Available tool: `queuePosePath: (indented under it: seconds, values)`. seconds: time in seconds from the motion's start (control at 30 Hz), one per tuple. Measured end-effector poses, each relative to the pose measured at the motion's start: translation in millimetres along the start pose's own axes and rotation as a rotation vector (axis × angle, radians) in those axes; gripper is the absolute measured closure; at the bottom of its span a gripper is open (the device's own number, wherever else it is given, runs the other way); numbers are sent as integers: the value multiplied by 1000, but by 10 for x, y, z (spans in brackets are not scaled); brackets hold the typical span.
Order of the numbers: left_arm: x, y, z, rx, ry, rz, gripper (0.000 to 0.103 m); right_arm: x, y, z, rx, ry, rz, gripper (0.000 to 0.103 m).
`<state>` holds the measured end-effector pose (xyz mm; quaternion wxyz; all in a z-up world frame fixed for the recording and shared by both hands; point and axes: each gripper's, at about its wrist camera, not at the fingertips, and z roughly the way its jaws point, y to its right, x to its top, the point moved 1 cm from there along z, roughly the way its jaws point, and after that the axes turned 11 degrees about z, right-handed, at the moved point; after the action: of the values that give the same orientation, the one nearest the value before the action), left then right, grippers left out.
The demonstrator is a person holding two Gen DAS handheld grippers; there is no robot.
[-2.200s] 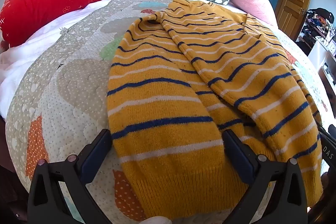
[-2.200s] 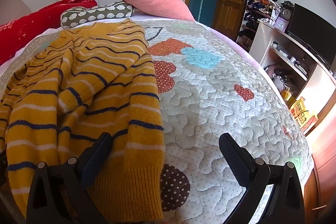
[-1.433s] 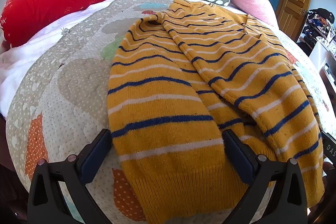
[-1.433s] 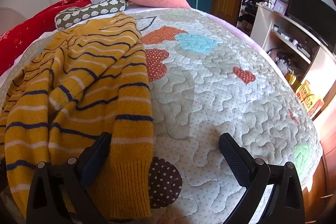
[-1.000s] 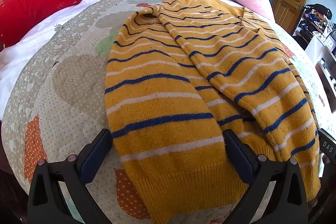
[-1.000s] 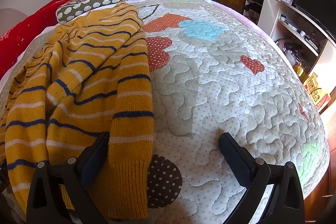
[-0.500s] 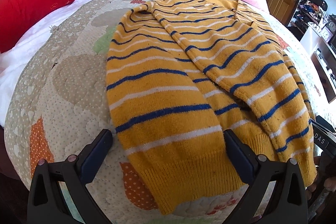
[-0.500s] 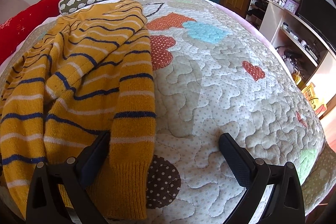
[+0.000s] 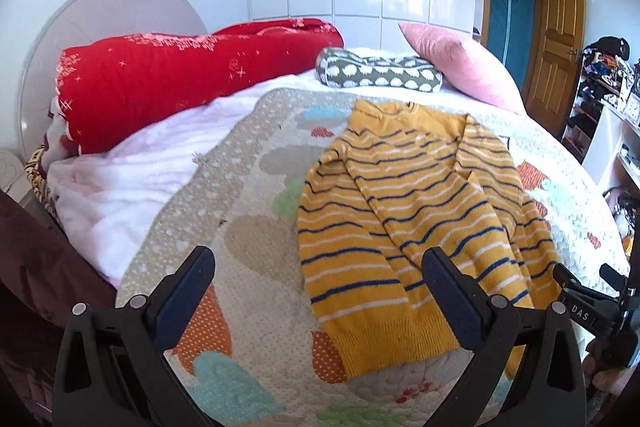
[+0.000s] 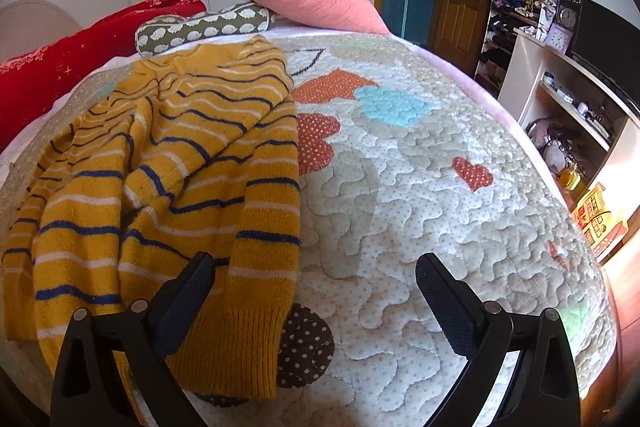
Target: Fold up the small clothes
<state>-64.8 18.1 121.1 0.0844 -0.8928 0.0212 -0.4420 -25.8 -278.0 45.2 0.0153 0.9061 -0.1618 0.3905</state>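
A mustard-yellow sweater with navy and white stripes (image 9: 404, 211) lies on the quilted bedspread (image 9: 256, 239), both sleeves folded in over the body, hem toward me. It also shows in the right wrist view (image 10: 180, 167). My left gripper (image 9: 318, 287) is open and empty, held above the bed's near edge, short of the hem. My right gripper (image 10: 314, 287) is open and empty above the sweater's right hem corner and the bare quilt (image 10: 420, 187). The right gripper's body shows at the far right of the left wrist view (image 9: 596, 311).
A red rolled duvet (image 9: 192, 75), a green patterned bolster (image 9: 376, 73) and a pink pillow (image 9: 460, 67) lie at the head of the bed. A white blanket (image 9: 132, 183) lies at left. A shelf unit with a TV (image 10: 600, 39) stands right of the bed.
Both grippers have pulled back and up from the sweater; the left view now takes in far more of the bed and room. The sweater has not moved. Both stay open.
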Motion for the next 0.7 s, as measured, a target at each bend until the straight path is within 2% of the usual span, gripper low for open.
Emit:
queuePosePath:
  seconds: [0.13, 0.23, 0.43, 0.7]
  values:
    - [90, -77, -326, 19, 66, -13, 0, 100, -58, -495, 29, 121, 5, 2]
    - [149, -131, -539, 39, 104, -12, 0, 162, -171, -831, 74, 179, -23, 2]
    - [209, -149, -719, 51, 133, -19, 0, 165, -337, -1192, 146, 227, -46, 2]
    - [235, -88, -812, 63, 171, -8, 0, 125, -279, -1275, 195, 234, -12, 4]
